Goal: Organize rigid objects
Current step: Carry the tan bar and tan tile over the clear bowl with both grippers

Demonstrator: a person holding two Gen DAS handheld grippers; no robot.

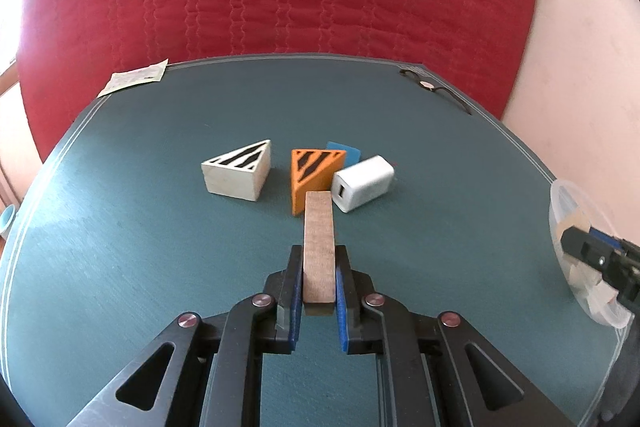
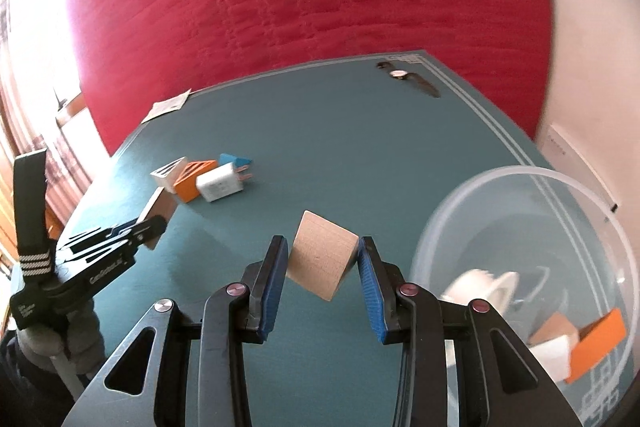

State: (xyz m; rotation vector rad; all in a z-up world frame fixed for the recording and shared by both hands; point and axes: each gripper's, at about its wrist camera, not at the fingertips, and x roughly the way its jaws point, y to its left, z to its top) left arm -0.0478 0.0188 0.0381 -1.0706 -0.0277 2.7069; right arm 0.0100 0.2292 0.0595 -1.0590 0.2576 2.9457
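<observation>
Left gripper [image 1: 319, 259] is clamping a flat wooden slat [image 1: 319, 247] edge-on between its blue pads; the slat's long axis is running along the fingers, far end sticking out past the tips toward the orange wedge [image 1: 314, 175]. Right gripper [image 2: 323, 247] is pinching a plain wooden cube [image 2: 322, 255], tilted corner-down between the fingers, beside the clear plastic bowl [image 2: 520, 183]. Sitting on the teal table [image 1: 160, 247]: a white striped wedge [image 1: 238, 171], the orange wedge, a blue wedge [image 1: 344, 153] behind it, and a smooth white charger [image 1: 364, 183] touching the orange one. Bowl is holding a tape roll [image 2: 484, 287] and several blocks.
</observation>
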